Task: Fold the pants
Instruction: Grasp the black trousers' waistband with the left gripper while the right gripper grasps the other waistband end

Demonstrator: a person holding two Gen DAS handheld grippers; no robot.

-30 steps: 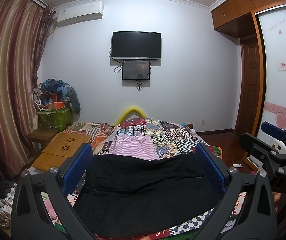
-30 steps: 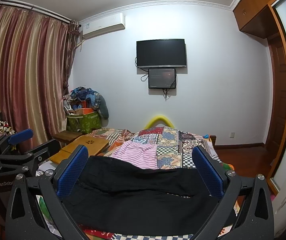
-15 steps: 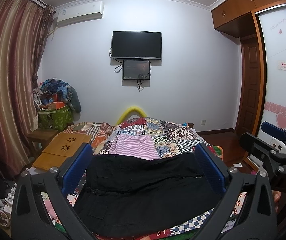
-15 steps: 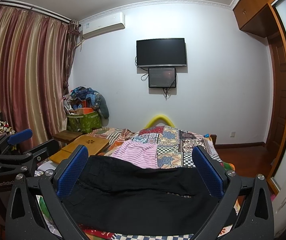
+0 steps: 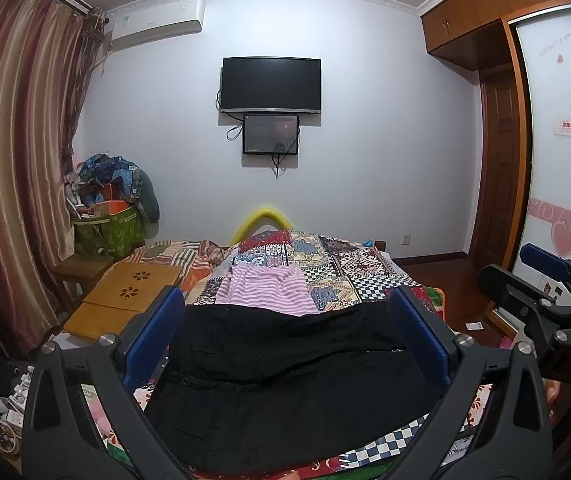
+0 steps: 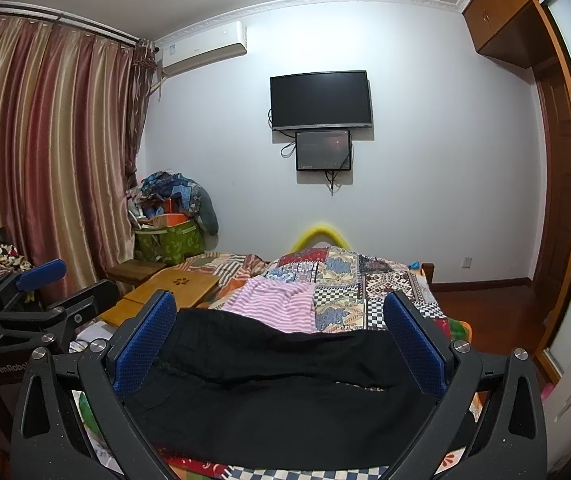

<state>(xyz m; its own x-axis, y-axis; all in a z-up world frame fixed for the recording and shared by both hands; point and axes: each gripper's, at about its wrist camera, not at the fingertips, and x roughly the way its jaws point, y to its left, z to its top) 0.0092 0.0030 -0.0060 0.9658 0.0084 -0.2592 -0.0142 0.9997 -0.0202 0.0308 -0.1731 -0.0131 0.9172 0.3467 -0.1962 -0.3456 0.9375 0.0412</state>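
Note:
Black pants (image 5: 281,376) lie spread across the near end of the bed, seen again in the right wrist view as black pants (image 6: 281,384). My left gripper (image 5: 285,312) hovers above them, open, its blue pads wide apart with nothing between. My right gripper (image 6: 279,312) is also open over the pants, empty. Each gripper shows in the other's view: the right gripper (image 5: 541,280) at the far right, the left gripper (image 6: 33,292) at the far left.
A pink striped garment (image 5: 269,288) lies beyond the pants on the patchwork bedspread (image 5: 345,268). A wooden lap table (image 5: 125,296) sits at the bed's left, with a green basket (image 5: 109,232) of clutter behind. A wardrobe (image 5: 557,160) stands at right.

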